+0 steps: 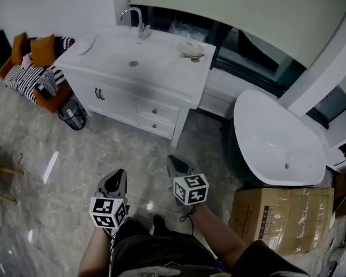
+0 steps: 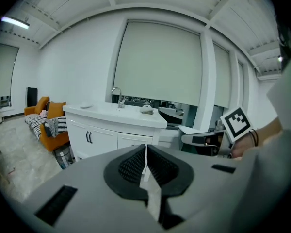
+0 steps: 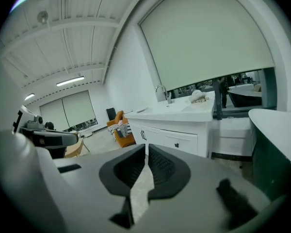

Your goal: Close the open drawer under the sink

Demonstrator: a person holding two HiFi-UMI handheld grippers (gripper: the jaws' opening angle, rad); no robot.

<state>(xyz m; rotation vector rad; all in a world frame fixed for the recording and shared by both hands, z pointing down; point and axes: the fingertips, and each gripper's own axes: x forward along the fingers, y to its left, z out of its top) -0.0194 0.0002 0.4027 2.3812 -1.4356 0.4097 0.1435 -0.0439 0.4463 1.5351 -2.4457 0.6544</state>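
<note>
Your left gripper [image 1: 116, 179]: fingers pressed together, empty, well short of the vanity [image 1: 106, 100]. Drawers [image 1: 166, 115] at the vanity's right end, under the sink [image 1: 132, 59]: rigid fronts, probably light-sliding; push flat beside a knob [image 1: 155, 112]. Right gripper [image 1: 175, 163]: likewise closed, empty.

Left tongs [image 1: 119, 175] and right tongs [image 1: 173, 160] side by side, at a slight downward tilt, jaws together, nothing between them

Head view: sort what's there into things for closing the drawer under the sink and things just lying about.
For the job:
- sink cabinet
- drawers
- left gripper, shut and empty
- right gripper, shut and empty

Just lying about:
- orange chair
- bin
- bathtub
- cardboard box
- dish on the counter
</note>
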